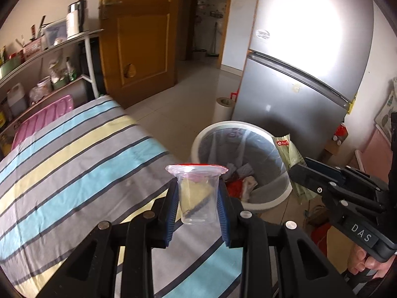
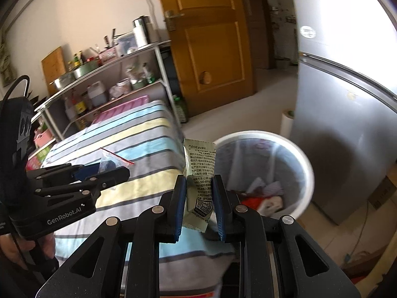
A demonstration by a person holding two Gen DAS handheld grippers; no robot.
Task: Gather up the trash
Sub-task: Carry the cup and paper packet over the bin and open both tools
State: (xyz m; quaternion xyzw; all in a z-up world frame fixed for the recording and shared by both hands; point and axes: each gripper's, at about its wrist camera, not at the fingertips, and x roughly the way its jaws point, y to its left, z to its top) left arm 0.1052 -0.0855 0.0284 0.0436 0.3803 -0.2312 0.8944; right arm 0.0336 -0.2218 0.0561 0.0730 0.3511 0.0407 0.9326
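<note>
Clamped in the left hand-held gripper (image 1: pixel 198 193), the cup (image 1: pixel 197 193) may crack, while the right hand-held gripper's (image 2: pixel 199 198) limp packet (image 2: pixel 199 186) could miss the bin (image 2: pixel 306 164).

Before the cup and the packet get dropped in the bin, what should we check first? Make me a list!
1. Left gripper holds the clear cup tight: ok.
2. Right gripper holds the green packet tight: ok.
3. Bin open on top, with room inside: ok.
4. Cup is over the bin: not ok, it looks to hang over the striped cloth.
5. Packet is over the bin: cannot tell.
6. Cup is empty: cannot tell.
</note>
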